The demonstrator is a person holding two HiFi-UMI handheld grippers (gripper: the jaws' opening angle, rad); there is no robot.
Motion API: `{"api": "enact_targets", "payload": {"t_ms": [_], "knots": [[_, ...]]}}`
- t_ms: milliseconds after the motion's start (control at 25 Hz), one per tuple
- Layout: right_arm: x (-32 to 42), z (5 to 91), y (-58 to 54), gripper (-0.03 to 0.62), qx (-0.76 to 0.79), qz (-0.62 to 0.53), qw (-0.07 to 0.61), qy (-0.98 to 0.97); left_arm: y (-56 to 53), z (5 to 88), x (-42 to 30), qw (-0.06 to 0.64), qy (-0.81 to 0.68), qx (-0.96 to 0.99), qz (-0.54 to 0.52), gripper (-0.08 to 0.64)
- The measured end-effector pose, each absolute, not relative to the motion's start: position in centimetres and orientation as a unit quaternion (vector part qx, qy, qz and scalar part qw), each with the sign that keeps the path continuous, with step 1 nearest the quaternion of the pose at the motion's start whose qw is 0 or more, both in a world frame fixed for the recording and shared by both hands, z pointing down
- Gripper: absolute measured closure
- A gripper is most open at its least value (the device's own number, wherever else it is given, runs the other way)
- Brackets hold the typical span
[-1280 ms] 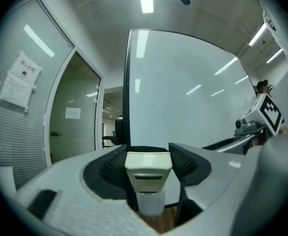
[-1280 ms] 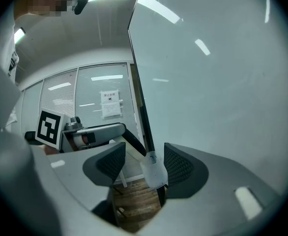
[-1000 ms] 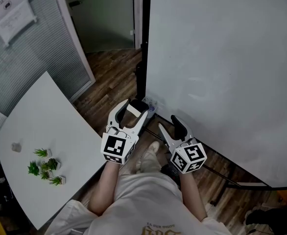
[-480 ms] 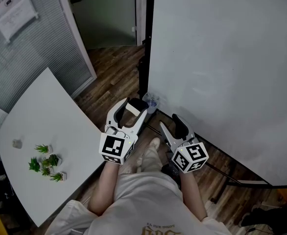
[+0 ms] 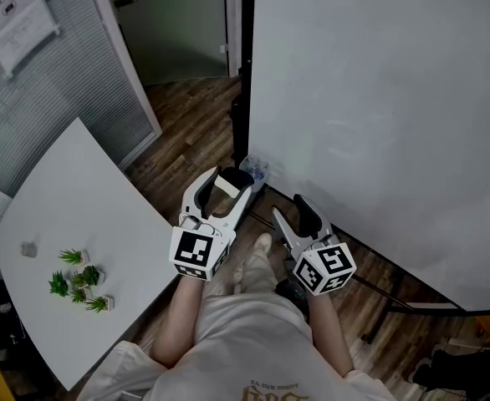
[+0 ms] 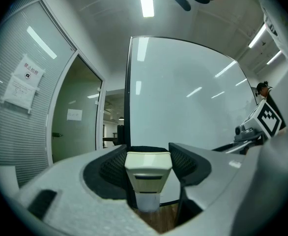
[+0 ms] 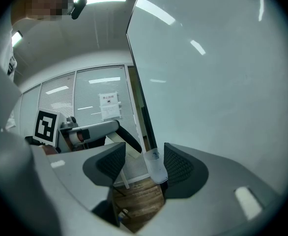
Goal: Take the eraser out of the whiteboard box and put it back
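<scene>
A cream eraser sits between the jaws of my left gripper, which is shut on it. In the left gripper view the eraser fills the gap between the black pads. The clear plastic whiteboard box hangs at the whiteboard's lower left corner, just beyond the left jaw tips. To the right and a little nearer, my right gripper is open and holds nothing. In its own view the right gripper frames the box farther off.
A white table with small green plants stands close on the left. The whiteboard's black post and stand bars run over the wooden floor. A glass partition with blinds and a doorway lie beyond.
</scene>
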State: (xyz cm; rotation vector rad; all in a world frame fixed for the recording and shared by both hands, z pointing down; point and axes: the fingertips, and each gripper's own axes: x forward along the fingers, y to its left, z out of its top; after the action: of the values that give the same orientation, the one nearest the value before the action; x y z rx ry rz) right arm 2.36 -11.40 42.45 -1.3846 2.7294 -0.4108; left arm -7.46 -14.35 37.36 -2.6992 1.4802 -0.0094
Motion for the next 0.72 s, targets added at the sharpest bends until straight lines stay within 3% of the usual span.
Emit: {"api": "enact_targets", "payload": {"t_ms": [720], "knots": [[3.6,42.9,-12.1,0.351,-0.452,-0.138,0.027,0.881,-15.7,37.9,-5.3,0.034,0.47,-0.882,-0.012,0.293]]}}
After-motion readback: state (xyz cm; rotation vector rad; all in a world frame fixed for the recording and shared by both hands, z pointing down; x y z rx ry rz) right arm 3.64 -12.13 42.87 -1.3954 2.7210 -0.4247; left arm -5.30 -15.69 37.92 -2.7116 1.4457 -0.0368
